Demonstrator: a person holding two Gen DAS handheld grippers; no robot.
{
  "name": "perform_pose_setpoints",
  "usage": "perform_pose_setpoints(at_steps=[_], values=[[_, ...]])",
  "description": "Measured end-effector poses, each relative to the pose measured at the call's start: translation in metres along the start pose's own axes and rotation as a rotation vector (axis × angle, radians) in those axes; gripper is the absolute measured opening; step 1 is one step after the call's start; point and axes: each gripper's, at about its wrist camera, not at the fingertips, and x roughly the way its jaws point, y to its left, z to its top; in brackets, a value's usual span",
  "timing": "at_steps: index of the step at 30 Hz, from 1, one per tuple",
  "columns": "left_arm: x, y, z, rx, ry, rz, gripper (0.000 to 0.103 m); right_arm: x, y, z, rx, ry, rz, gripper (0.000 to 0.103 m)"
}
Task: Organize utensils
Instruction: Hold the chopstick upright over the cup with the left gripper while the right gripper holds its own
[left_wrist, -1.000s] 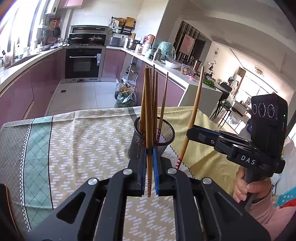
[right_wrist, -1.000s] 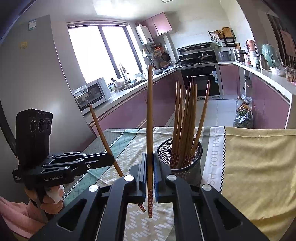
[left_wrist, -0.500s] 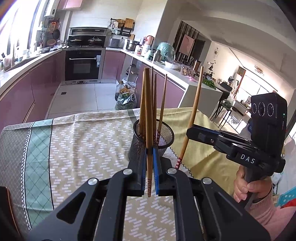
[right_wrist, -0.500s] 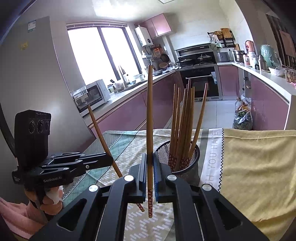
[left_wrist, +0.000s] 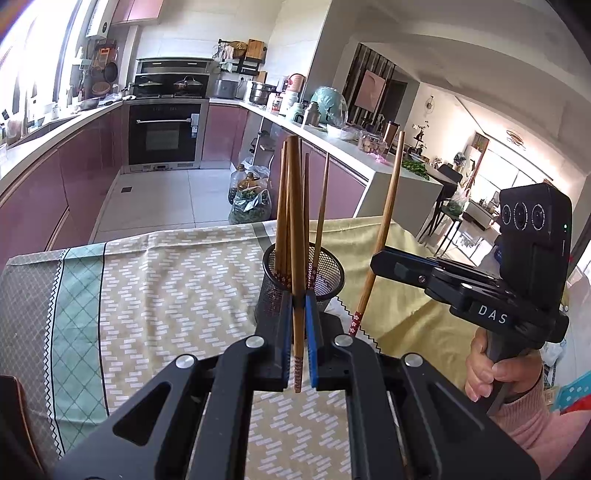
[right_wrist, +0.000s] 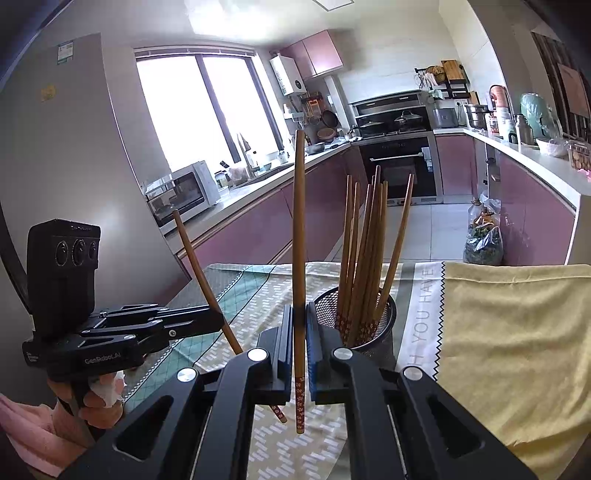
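Note:
A black mesh holder (left_wrist: 325, 273) (right_wrist: 384, 321) stands on the tablecloth with several wooden chopsticks (right_wrist: 365, 258) upright in it. My left gripper (left_wrist: 297, 306) is shut on one wooden chopstick (left_wrist: 294, 221), held upright just in front of the holder. My right gripper (right_wrist: 298, 321) is shut on another chopstick (right_wrist: 299, 229), also upright, left of the holder in its own view. Each gripper shows in the other's view: the right one (left_wrist: 376, 260) holds its chopstick (left_wrist: 388, 218) to the right of the holder, the left one (right_wrist: 218, 319) holds its chopstick (right_wrist: 199, 273) tilted.
The table carries a patterned cloth (left_wrist: 166, 280) and a yellow cloth (right_wrist: 517, 339). Behind it lie the kitchen floor, an oven (left_wrist: 162, 136), purple cabinets and a counter (left_wrist: 354, 147) with jars. Bags of greens (left_wrist: 247, 206) sit on the floor.
Both grippers have risen slightly and drawn back a little from the holder, each keeping its chopstick upright. The holds are unchanged.

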Motion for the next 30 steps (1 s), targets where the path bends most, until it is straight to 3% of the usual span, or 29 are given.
perform_pose_setpoints(at_steps=[30], values=[[-0.001, -0.006, 0.012, 0.022, -0.014, -0.014, 0.007, 0.004, 0.003, 0.009, -0.004, -0.021, -0.009, 0.006]])
